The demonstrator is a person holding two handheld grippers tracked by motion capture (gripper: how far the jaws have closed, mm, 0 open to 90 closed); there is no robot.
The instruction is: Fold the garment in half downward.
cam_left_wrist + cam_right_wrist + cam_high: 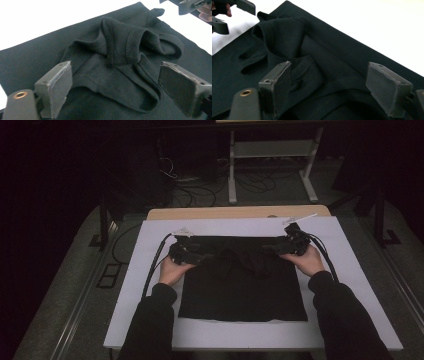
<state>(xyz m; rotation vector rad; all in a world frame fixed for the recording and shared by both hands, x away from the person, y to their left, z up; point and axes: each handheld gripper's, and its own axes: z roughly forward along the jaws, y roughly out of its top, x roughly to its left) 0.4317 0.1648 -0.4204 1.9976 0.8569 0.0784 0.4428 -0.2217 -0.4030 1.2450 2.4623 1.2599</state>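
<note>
Black fabric fills most of what I see: a dark garment [242, 282] lies flat on the white board [150, 270] that covers the counter [235, 212], its top edge toward the far side and its lower hem near me; at the middle of the upper part the cloth is bunched into folds with stitched bands [130, 42] standing up in loops; the rest of the garment lies smooth.

My left gripper [192, 256] sits at the garment's upper left corner, held in my left hand [172, 270]; in the left gripper view my fingers [58, 87] stand wide apart, open over the cloth, with the bunched bands between and beyond them, and nothing pinched; whether the tips touch the fabric I cannot tell.

My right gripper [280, 247] sits at the upper right corner, in my right hand [310, 260]; in the right gripper view its fingers [278, 85] are likewise spread open above the rumpled cloth, holding nothing; the other gripper shows far off at the top left corner there.

Cables trail from both grippers back along my dark sleeves [150, 320].
</note>
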